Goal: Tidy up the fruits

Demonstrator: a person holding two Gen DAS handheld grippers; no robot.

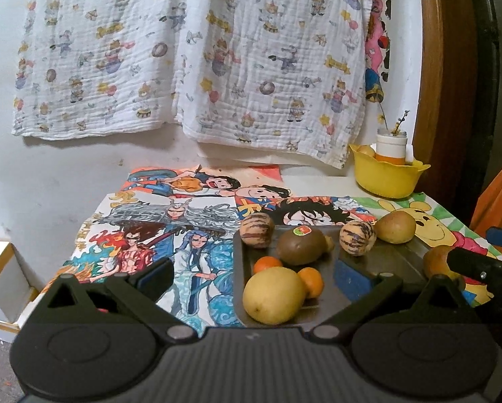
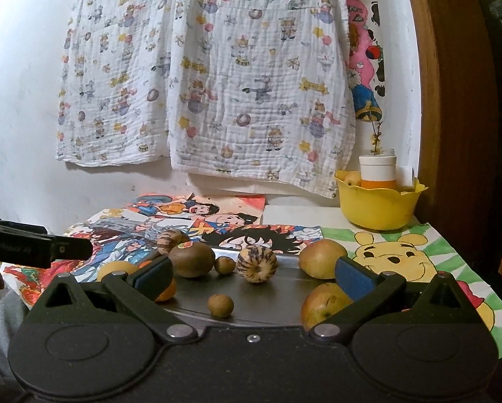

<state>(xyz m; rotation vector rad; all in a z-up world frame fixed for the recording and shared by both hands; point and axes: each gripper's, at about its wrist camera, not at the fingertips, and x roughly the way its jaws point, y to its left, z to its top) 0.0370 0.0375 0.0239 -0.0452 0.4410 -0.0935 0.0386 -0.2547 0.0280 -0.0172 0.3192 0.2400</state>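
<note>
At lower centre of the right wrist view, a small brown fruit point(image 2: 220, 305) lies on the tray point(image 2: 284, 305) between the right gripper's point(image 2: 252, 273) released jaws, nearer than the left gripper point(image 1: 252, 273), also released.

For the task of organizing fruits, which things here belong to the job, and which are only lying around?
For the job:
dark tray
kiwi
striped melons
apples
large yellow fruit
small oranges
small brown fruits
yellow bowl
left gripper
right gripper

Lying around:
cartoon drawings
printed cloth
white jar
</note>
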